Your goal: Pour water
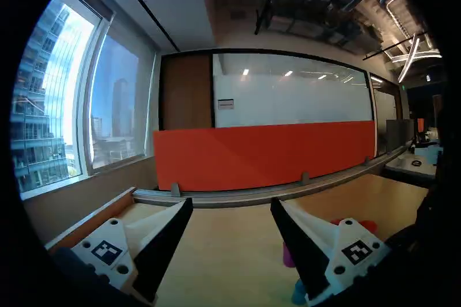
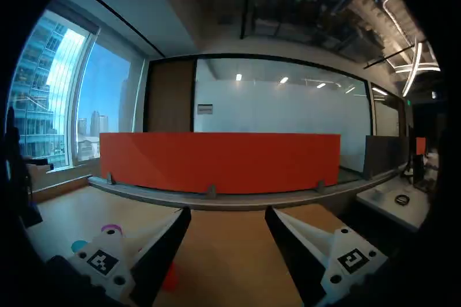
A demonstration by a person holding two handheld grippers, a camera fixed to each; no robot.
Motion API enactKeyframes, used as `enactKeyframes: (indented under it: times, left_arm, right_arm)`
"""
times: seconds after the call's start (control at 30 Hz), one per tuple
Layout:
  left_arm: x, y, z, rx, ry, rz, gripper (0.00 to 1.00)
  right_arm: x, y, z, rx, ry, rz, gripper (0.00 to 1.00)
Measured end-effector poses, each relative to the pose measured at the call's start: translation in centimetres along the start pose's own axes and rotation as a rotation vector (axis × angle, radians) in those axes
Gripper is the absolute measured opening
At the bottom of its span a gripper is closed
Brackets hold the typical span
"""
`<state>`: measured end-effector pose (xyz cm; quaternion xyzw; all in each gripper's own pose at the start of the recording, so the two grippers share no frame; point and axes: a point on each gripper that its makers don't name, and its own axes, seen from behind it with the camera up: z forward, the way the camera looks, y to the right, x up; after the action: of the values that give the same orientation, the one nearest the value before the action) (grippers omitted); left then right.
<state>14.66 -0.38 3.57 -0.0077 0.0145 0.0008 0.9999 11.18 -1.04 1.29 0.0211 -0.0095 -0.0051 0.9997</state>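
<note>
**Both grippers released above the desk**

Left gripper view: left gripper point(image 1: 230, 202) spread wide, clasping nothing, above a pale wooden desktop point(image 1: 230, 261). Low right, just beside one white finger and partly hidden by it: small purple item point(image 1: 286, 255), small red item point(image 1: 369, 225), small blue item point(image 1: 298, 294), shapes too hidden to tell. Beyond, a long orange divider panel point(image 1: 265, 154).

Right gripper view: right gripper point(image 2: 226, 210) likewise wide apart and empty over the same desktop. Low left, near one finger: small purple item point(image 2: 111, 228), small blue item point(image 2: 79, 245), small red item point(image 2: 170, 277).

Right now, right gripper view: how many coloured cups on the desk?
3, part-hidden by the right gripper: purple cup, teal cup at left, red cup lower, nearer centre. More may be hidden.
</note>
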Motion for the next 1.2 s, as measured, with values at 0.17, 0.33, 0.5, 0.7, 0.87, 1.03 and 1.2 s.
enactKeyframes:
  times: [0.17, 0.33, 0.5, 0.7, 0.87, 1.03, 1.2]
  left_arm:
    - [3.4, 0.2, 0.7, -0.019, 0.022, 0.006, 1.00]
    - [5.4, 0.4, 0.9, -0.040, 0.022, 0.005, 1.00]
    - [5.9, 1.0, 0.8, -0.074, 0.013, 0.001, 1.00]
    - [5.6, 2.5, 1.0, -0.151, -0.007, -0.017, 1.00]
    - [5.0, 4.5, 1.0, -0.263, -0.032, -0.021, 1.00]
    - [4.4, 6.4, 0.5, -0.358, -0.040, -0.010, 1.00]
    - [4.5, 8.4, -0.3, -0.457, -0.040, -0.008, 1.00]
  right_arm:
    - [2.5, -0.4, 0.4, 0.018, 0.004, 0.001, 0.99]
    - [3.9, -0.5, 0.5, 0.028, -0.002, 0.000, 0.99]
    - [3.7, -0.9, 0.4, 0.047, -0.016, 0.003, 0.99]
    - [3.4, -2.3, 0.1, 0.114, -0.034, 0.012, 0.99]
    - [3.2, -4.6, -0.4, 0.227, -0.049, 0.002, 0.99]
    - [3.5, -7.5, -1.2, 0.362, -0.037, -0.003, 0.99]
    - [3.8, -10.6, -2.3, 0.491, -0.025, -0.014, 0.99]
